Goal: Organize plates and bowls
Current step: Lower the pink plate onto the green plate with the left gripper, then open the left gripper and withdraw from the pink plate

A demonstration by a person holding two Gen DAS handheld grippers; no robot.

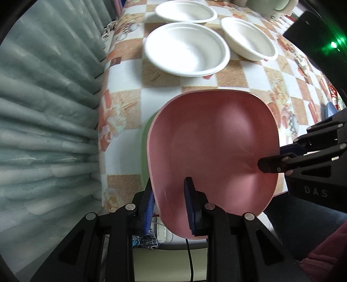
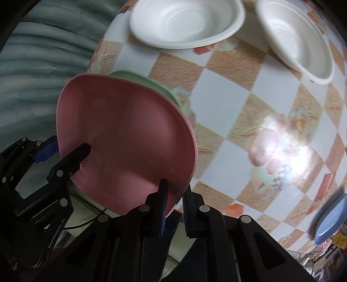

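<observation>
A pink plate point(image 1: 212, 151) is held tilted over the table's near edge, above a green plate point(image 1: 145, 138) whose rim peeks out behind it. My left gripper point(image 1: 169, 208) is shut on the pink plate's near rim. My right gripper point(image 2: 174, 208) is shut on the pink plate's point(image 2: 128, 138) other rim, and it shows in the left wrist view point(image 1: 273, 160) at the right. The green plate point(image 2: 138, 79) shows behind the pink one in the right wrist view. Three white bowls point(image 1: 186, 48) point(image 1: 185, 10) point(image 1: 249, 38) sit farther back on the table.
The table has a checkered orange and white cloth point(image 1: 234, 76). A grey-green curtain point(image 1: 47, 97) hangs along its left side. A blue plate point(image 2: 331, 214) lies at the right edge. A pale container point(image 1: 269, 6) stands at the back.
</observation>
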